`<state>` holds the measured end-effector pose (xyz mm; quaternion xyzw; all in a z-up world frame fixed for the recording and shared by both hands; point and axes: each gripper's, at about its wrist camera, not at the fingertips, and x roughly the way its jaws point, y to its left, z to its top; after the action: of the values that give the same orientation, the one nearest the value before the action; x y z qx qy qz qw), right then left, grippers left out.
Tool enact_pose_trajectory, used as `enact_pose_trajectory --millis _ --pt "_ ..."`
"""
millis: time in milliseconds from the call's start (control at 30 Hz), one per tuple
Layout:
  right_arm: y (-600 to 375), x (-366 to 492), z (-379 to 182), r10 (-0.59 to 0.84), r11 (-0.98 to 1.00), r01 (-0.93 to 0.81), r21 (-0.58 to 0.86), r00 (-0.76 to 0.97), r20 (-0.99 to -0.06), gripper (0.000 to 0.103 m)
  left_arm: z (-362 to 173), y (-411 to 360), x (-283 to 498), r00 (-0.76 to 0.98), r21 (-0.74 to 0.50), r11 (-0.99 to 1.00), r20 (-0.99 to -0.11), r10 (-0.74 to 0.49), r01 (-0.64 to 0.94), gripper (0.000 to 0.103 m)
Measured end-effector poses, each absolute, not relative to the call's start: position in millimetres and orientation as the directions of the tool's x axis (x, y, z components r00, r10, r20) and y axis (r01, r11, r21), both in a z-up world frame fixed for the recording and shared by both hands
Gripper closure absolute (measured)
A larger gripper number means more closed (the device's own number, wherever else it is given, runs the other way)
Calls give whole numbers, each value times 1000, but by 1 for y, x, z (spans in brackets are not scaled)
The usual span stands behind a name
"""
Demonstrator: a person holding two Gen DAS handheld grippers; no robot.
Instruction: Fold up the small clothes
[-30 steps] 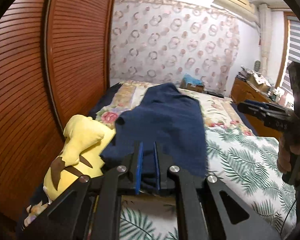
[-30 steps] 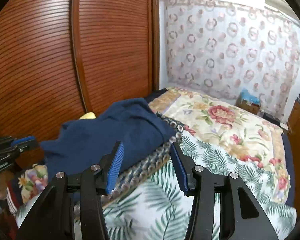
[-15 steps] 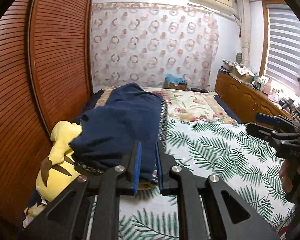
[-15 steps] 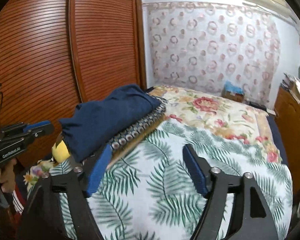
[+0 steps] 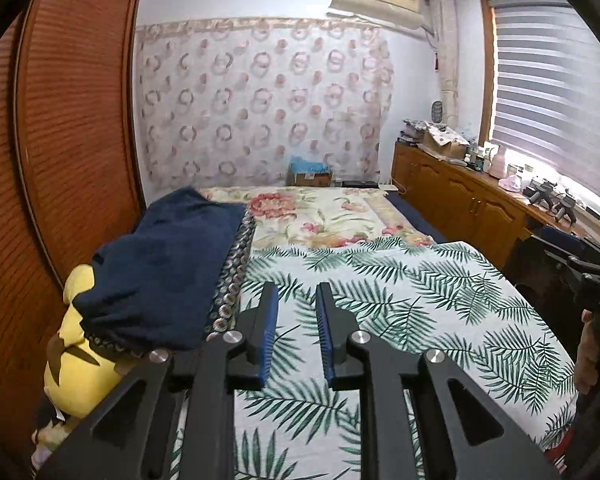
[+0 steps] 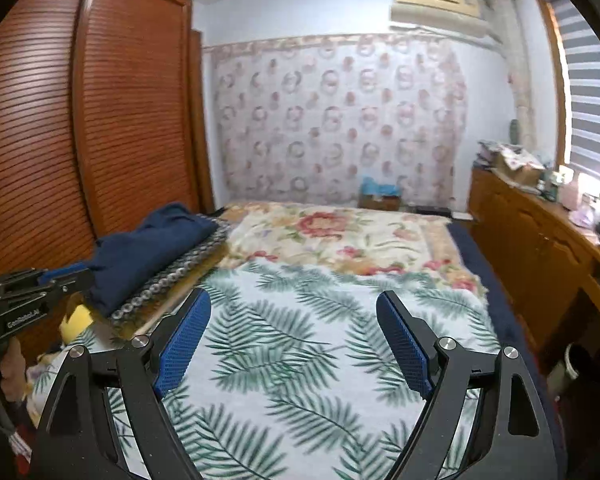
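A folded navy blue garment [image 5: 168,268] lies on a patterned folded cloth [image 5: 232,276] at the left side of the bed, near the wardrobe. It also shows in the right wrist view [image 6: 148,252]. My left gripper [image 5: 296,300] hovers above the palm-leaf bedspread, to the right of the garment, jaws a small gap apart and empty. My right gripper [image 6: 294,316] is wide open and empty above the middle of the bedspread. The left gripper shows at the left edge of the right wrist view [image 6: 66,276].
A yellow plush toy [image 5: 76,360] lies under the garment's near end. The palm-leaf bedspread [image 5: 400,312] and a floral quilt [image 5: 324,216] cover the bed. A wooden louvred wardrobe [image 5: 72,140] stands left. A cluttered wooden sideboard [image 5: 460,192] runs along the right under the window.
My left gripper let go of the navy garment, opened slightly and swung right over the bedspread. My right gripper opened wider and turned toward the bed's middle.
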<state>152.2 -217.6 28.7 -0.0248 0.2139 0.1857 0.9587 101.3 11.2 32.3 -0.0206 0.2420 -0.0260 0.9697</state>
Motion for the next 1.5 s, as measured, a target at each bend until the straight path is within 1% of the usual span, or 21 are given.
enact_pose_trajectory --millis 133,300,1500 --pt "-237 145 27 310 946 -319 47 860 -406 16 39 2 97 885 -64 996 -457 -88 66 85" --pt "-247 140 28 288 955 -294 47 875 -389 16 46 -6 93 891 -43 997 -448 -75 62 85" --pt "-254 141 19 271 960 -274 48 879 -392 16 49 -12 88 896 -31 998 -440 -56 48 84"
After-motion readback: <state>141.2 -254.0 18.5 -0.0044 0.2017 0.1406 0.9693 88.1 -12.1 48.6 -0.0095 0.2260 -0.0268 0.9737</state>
